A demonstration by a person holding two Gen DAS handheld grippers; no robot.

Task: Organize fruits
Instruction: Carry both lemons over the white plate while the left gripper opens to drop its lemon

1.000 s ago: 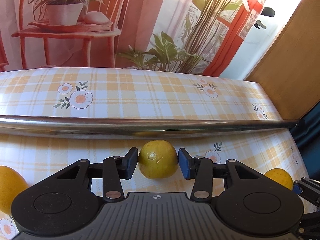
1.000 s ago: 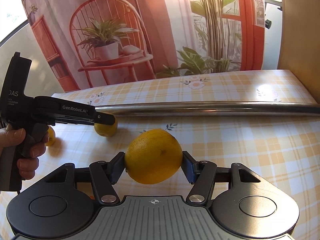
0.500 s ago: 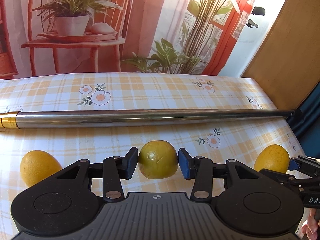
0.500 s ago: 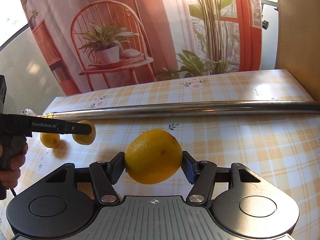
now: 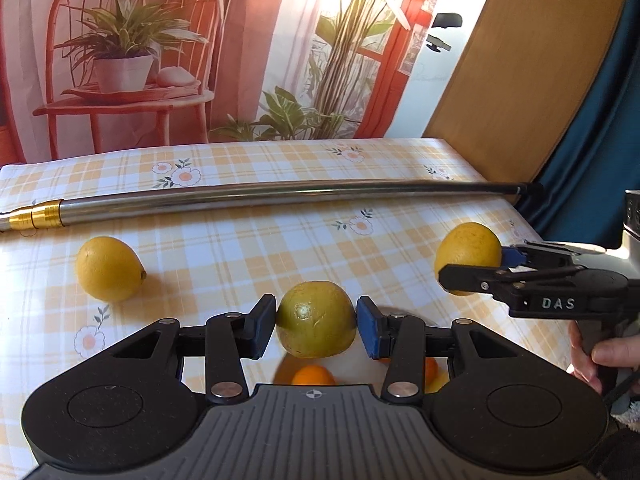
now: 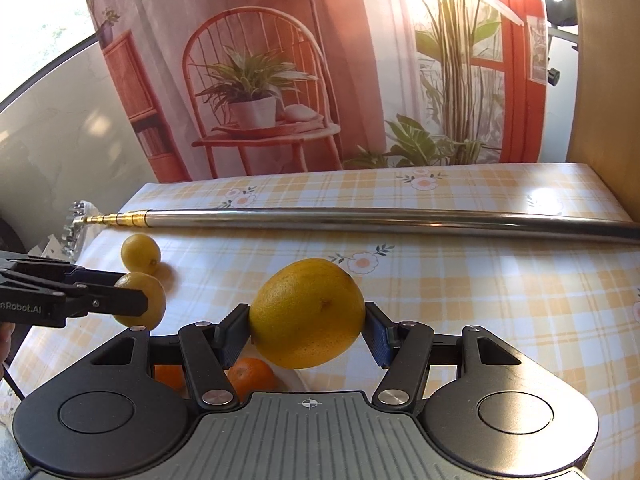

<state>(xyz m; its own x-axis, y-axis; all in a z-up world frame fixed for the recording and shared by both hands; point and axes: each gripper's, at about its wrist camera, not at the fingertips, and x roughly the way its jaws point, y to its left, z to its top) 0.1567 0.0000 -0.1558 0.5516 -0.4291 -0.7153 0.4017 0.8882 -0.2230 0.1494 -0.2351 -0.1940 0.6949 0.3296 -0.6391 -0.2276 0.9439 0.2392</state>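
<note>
L claw [image 5: 316, 326]: closed on greenish-yellow fruit [image 5: 316, 320], lower centre of L view, held above cloth.
R claw [image 6: 308, 330]: closed on large yellow fruit [image 6: 308, 312], centre of R view, off the cloth.
Loose lemon [image 5: 109, 268]: lay on checked tablecloth [image 5: 248, 248], left of L view, apart from both claws.
Oranges [image 6: 250, 374]: partly hidden under R claw, bottom centre.
Metal pole [image 6: 360, 220]: lay across cloth, mid-frame, behind all fruit.
Hand [image 5: 600, 356]: gripped R handle, right edge of L view.

Bright sunlight glares on the tablecloth [image 6: 552, 196]; fisheye edges bend, corners dark.
</note>
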